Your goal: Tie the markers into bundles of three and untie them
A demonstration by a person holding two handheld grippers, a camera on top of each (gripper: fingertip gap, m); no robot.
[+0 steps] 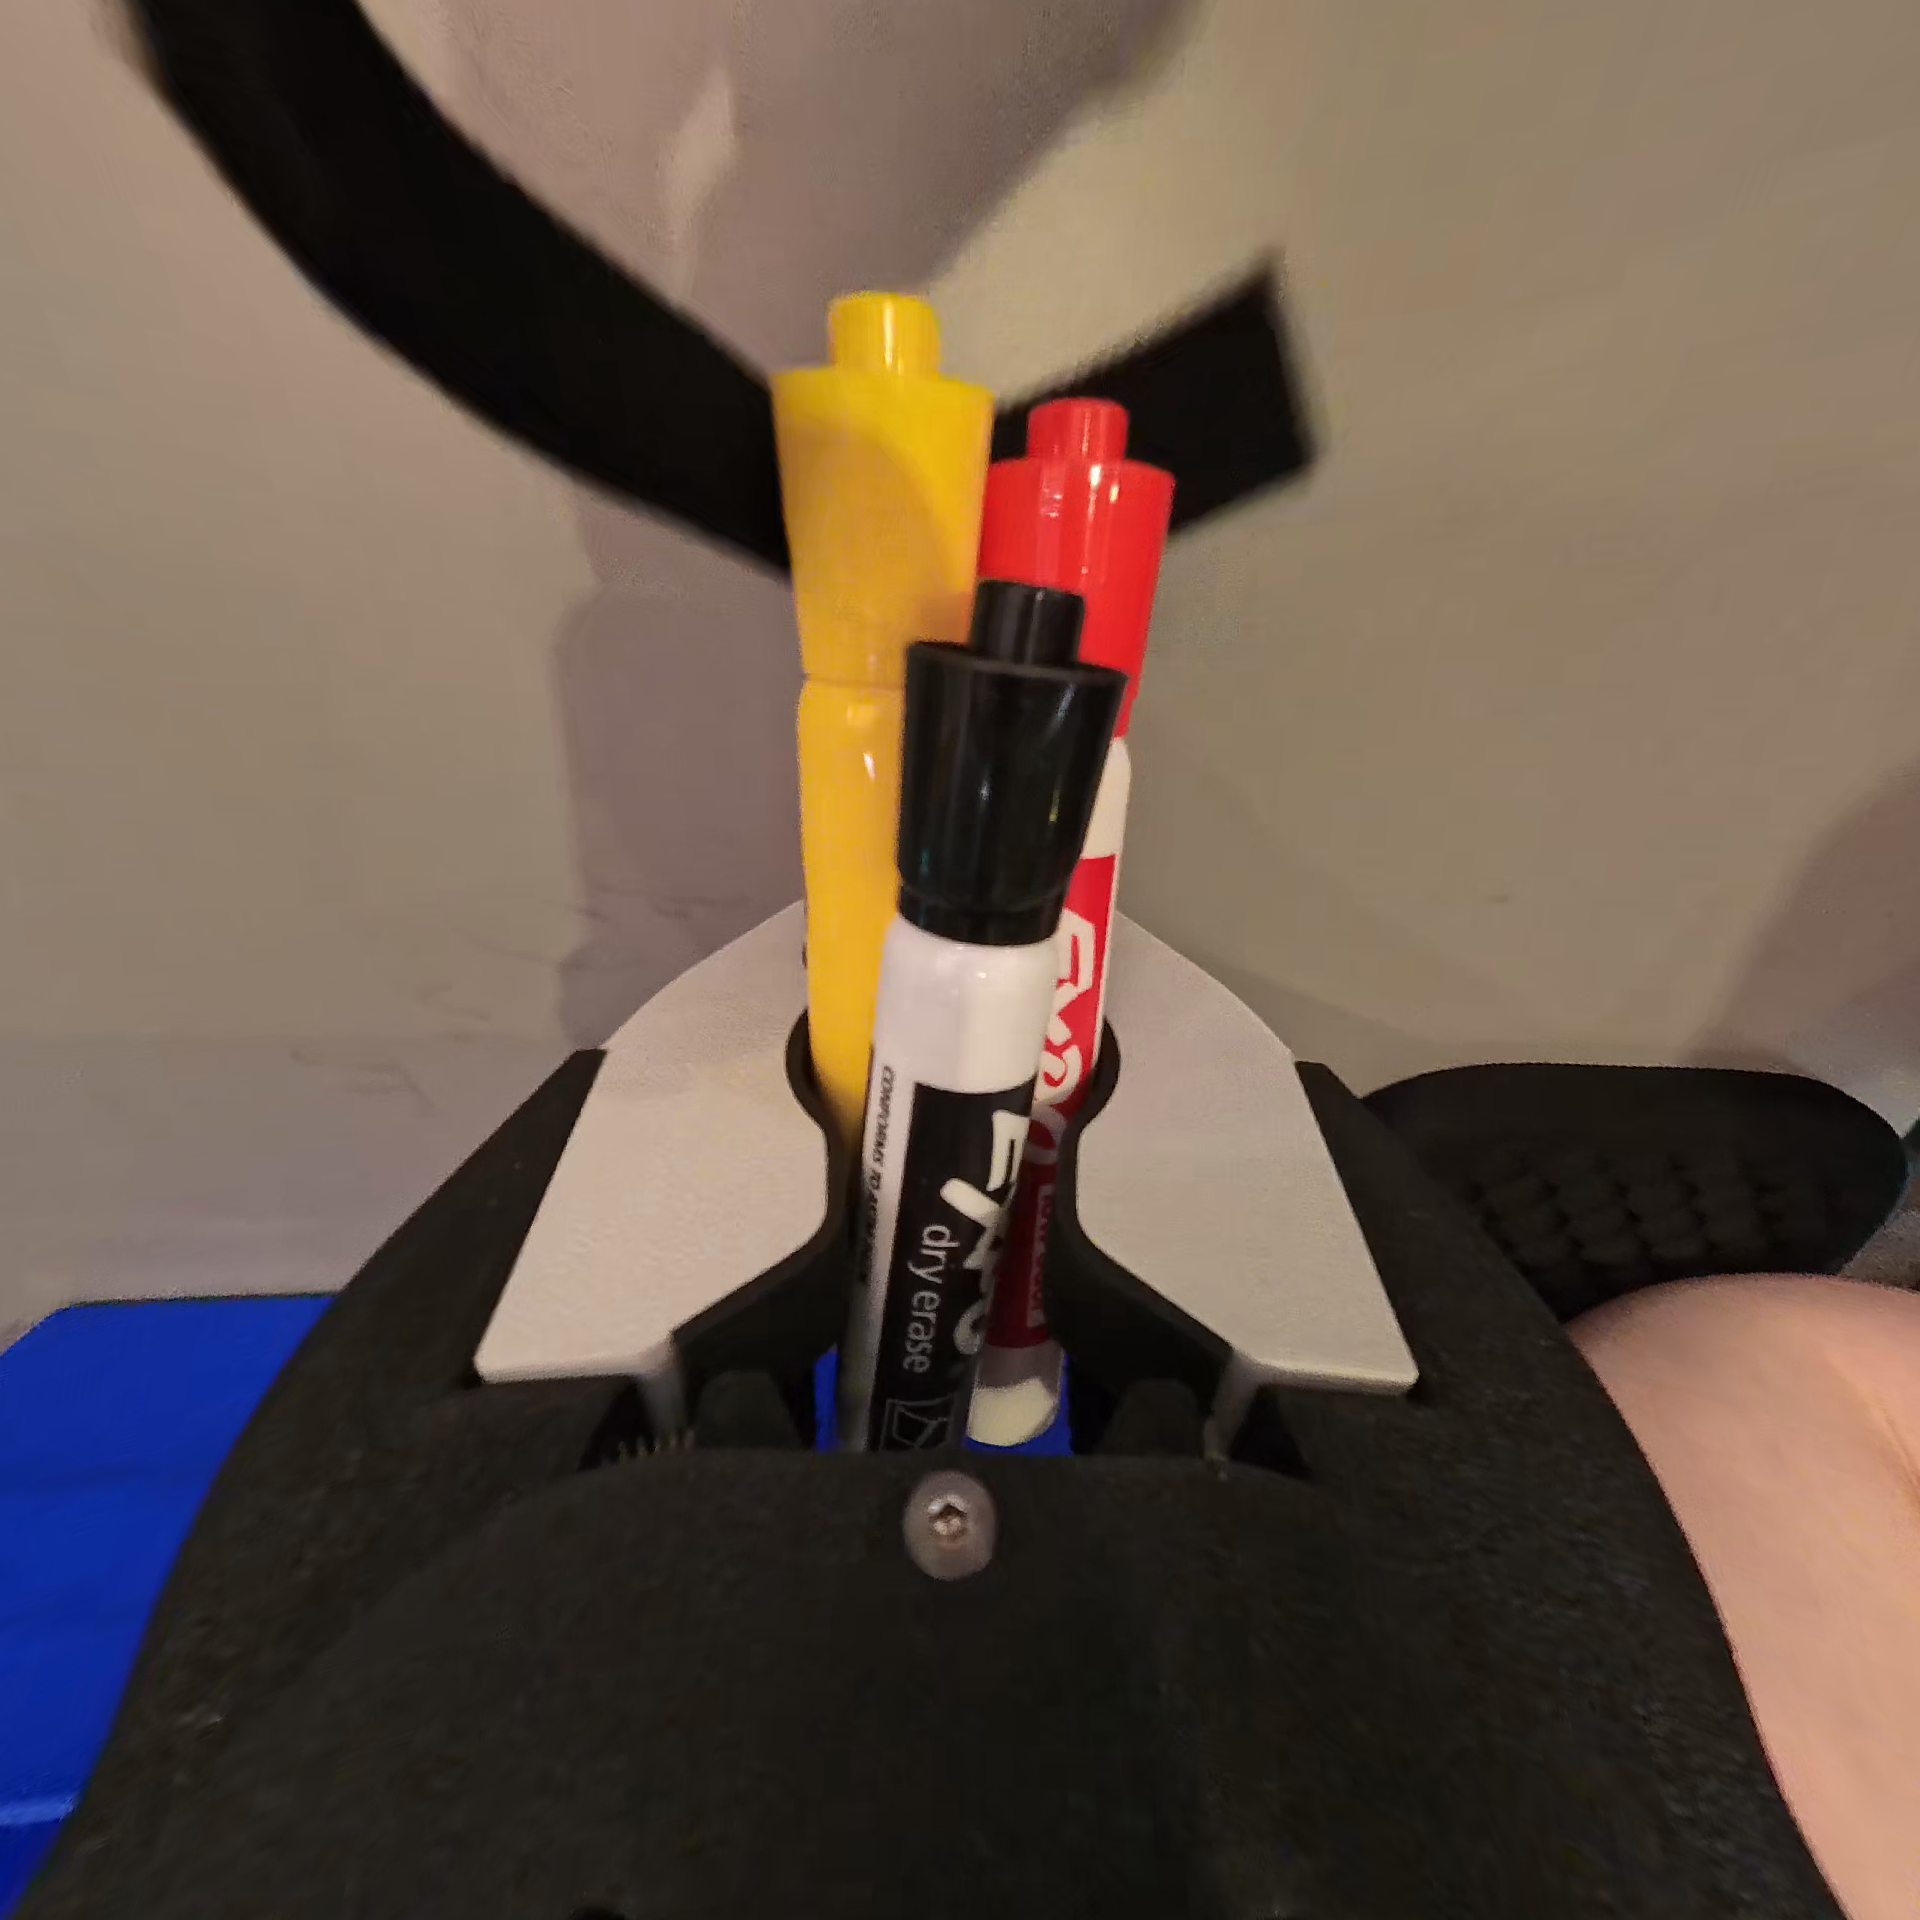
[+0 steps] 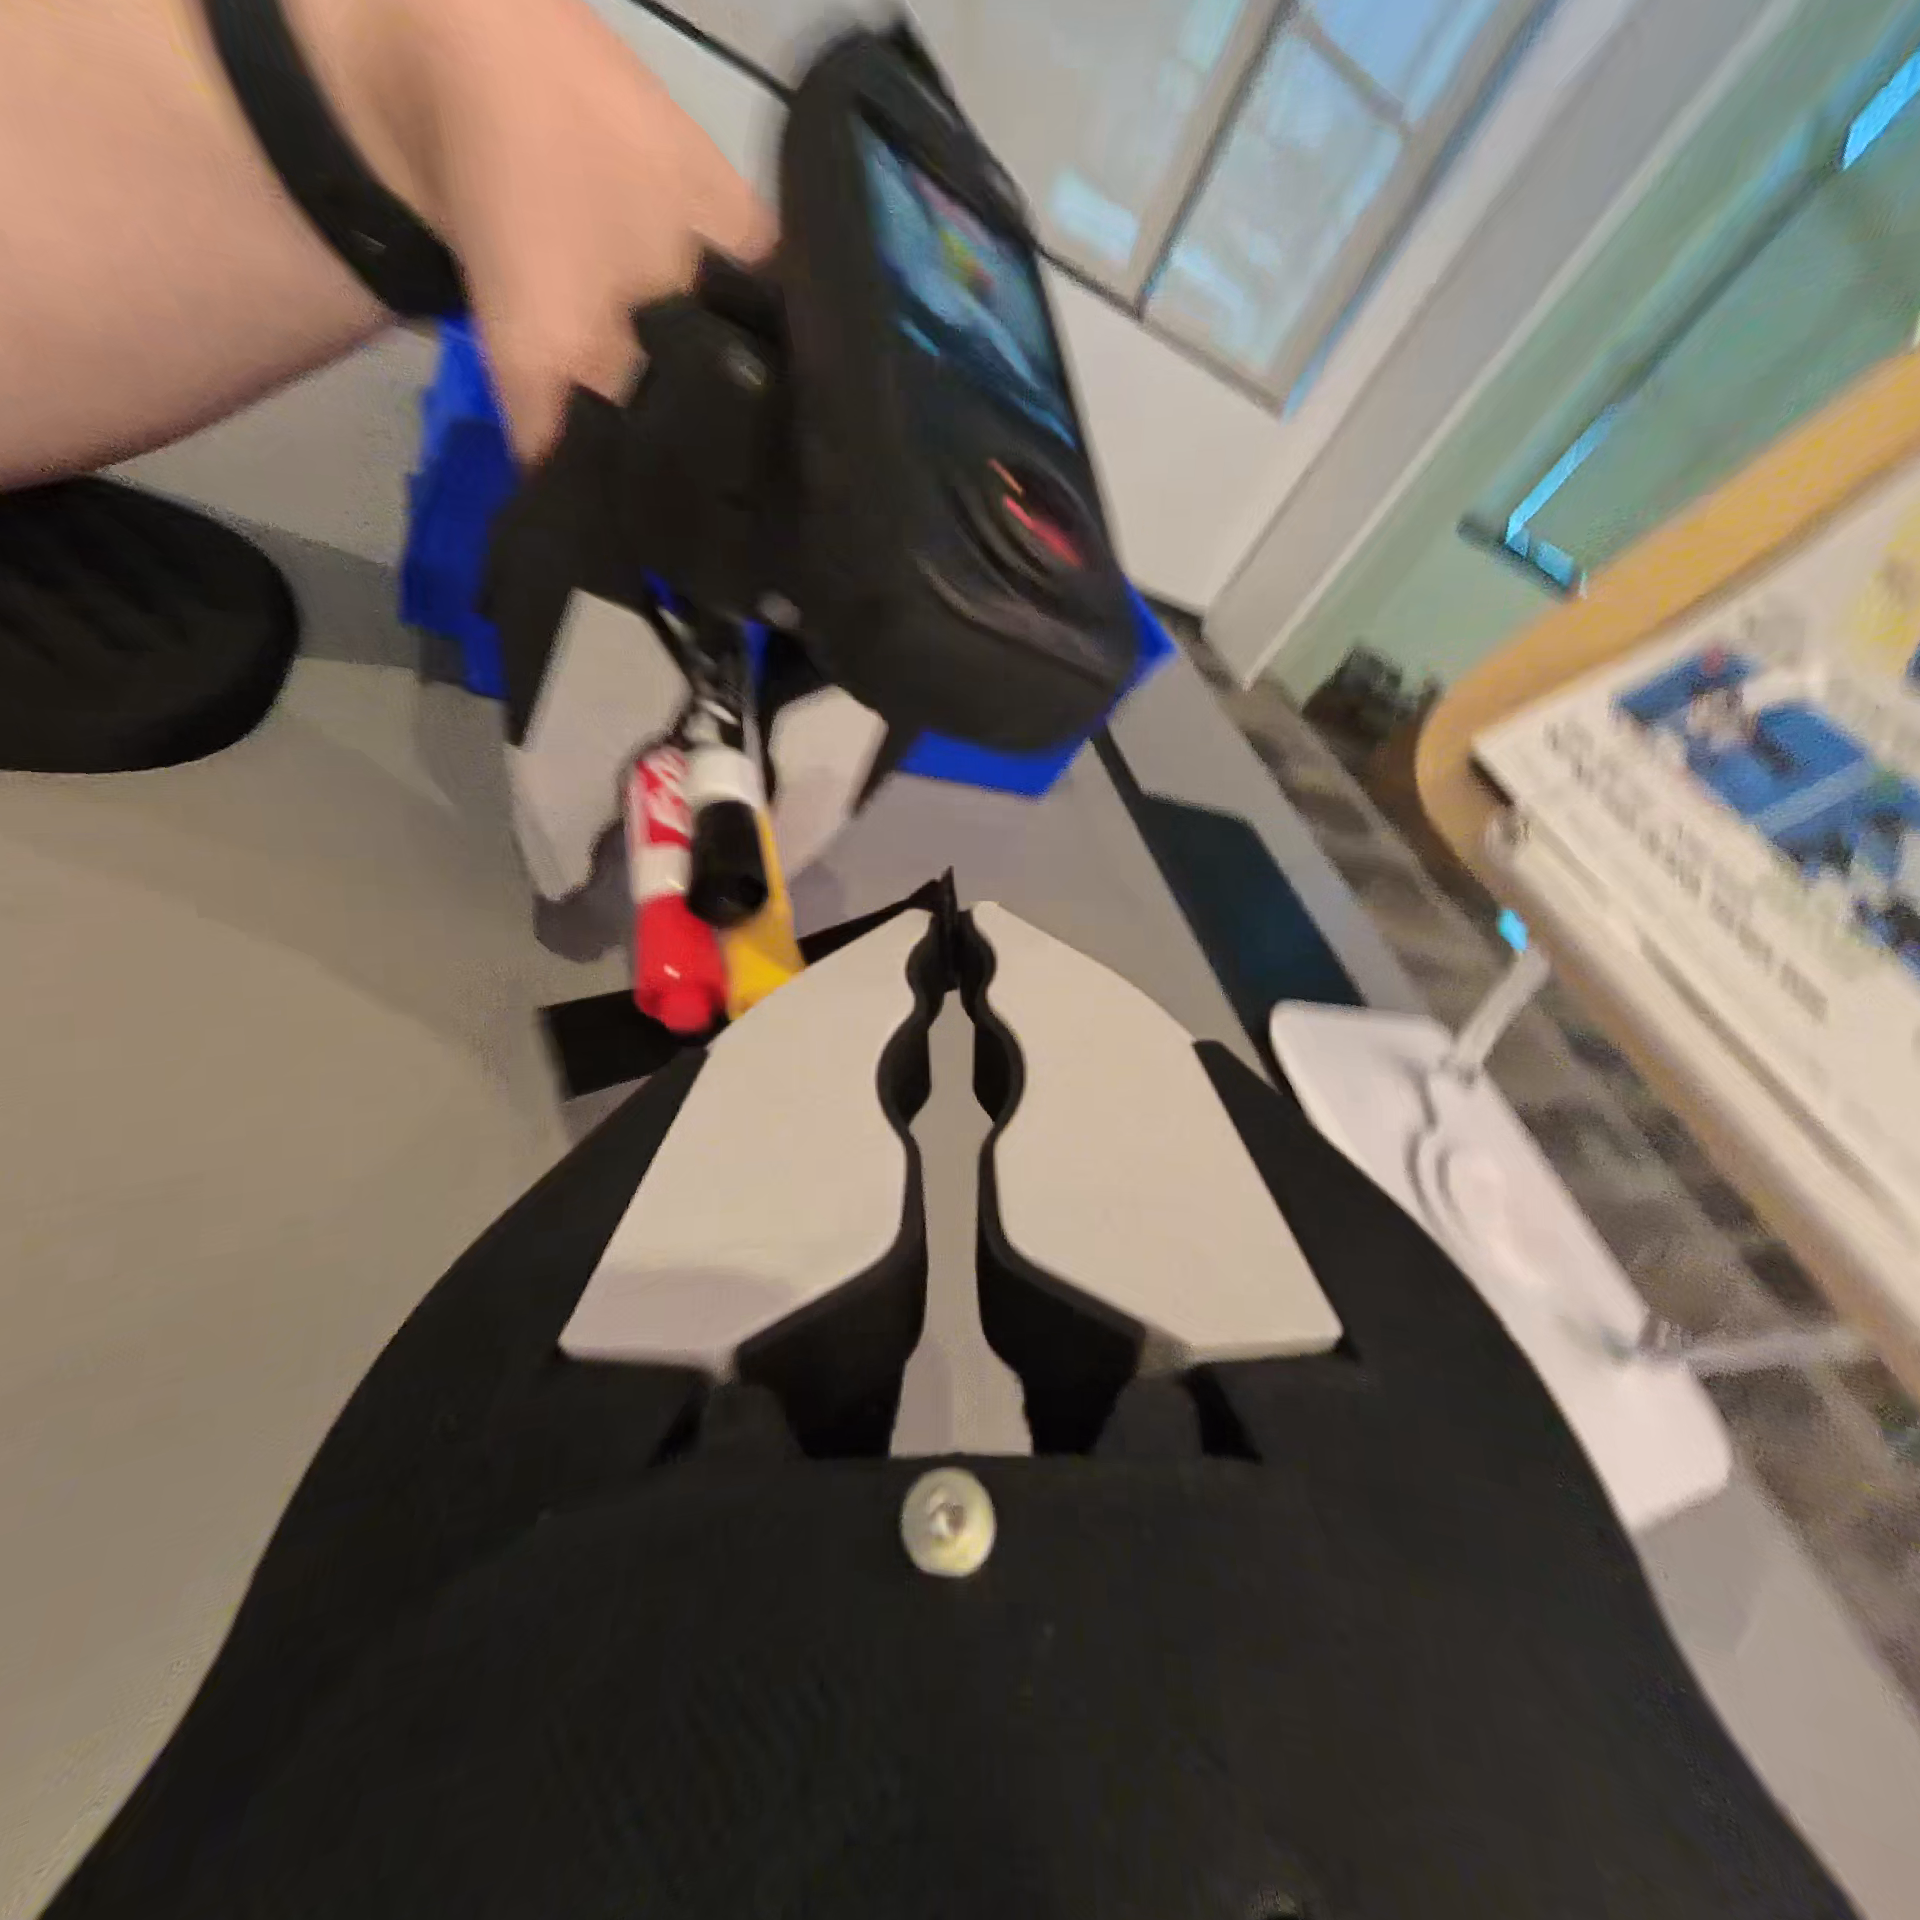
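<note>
Yellow, red and black: three markers sit together in the left gripper, whose jaws are clamped around their barrels. The yellow marker stands on the left, the red marker on the right, and the black marker lies in front of both, caps pointing away from the camera. No tie goes round them yet in either view, so by my reading the gathering is done while the binding, and the later untying, are left.

A black strap runs across behind the caps in the left wrist view, blurred. In the right wrist view the same strap lies on the grey desk under the marker caps, and its far end rises into the right gripper, whose jaws are pressed together on that thin end. The wrap seems to be just starting; whether the strap touches the markers I cannot tell.

One container shows: a blue bin on the desk behind the left gripper. Its inside is hidden, so its contents cannot be told. A person's hand holds the left gripper, and a black pad lies near it. A white stand base sits off the desk's right edge.
</note>
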